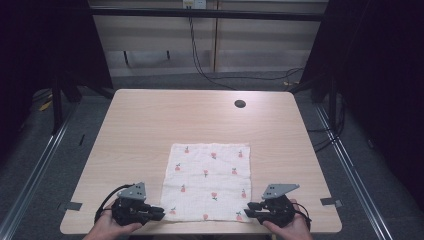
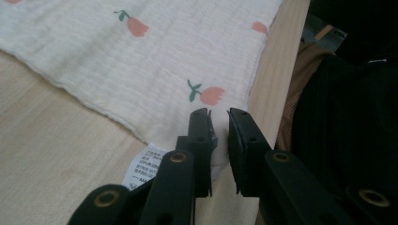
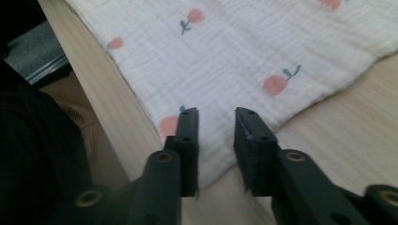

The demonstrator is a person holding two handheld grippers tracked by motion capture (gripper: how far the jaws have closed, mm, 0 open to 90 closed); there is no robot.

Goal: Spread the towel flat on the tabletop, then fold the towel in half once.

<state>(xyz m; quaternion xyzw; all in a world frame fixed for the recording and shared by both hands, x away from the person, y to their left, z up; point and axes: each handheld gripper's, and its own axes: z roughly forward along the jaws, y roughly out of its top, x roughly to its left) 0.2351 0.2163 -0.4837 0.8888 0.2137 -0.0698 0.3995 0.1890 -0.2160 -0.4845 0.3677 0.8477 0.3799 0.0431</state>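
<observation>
The cloth [image 1: 208, 181] lies flat at the table's [image 1: 150, 120] six o'clock edge. Both grippers, left [image 1: 159, 213] at seven o'clock, right [image 1: 248, 209] at five, stand open over its near corners, gripping nothing. A shallow pinch could slip off the thin fabric.

Each hand carries a black gripper: the left gripper [image 1: 159, 213] and the right gripper [image 1: 248, 209] both wear a grey three-cornered plate on top, dotted with small holes. A black cable loops out from the left one beside the left hand [image 1: 107, 227]. In the gripper views the jaws are flat, matt black bars with brass-coloured rivets at the pivots, and the person seems to wear dark clothing.
</observation>
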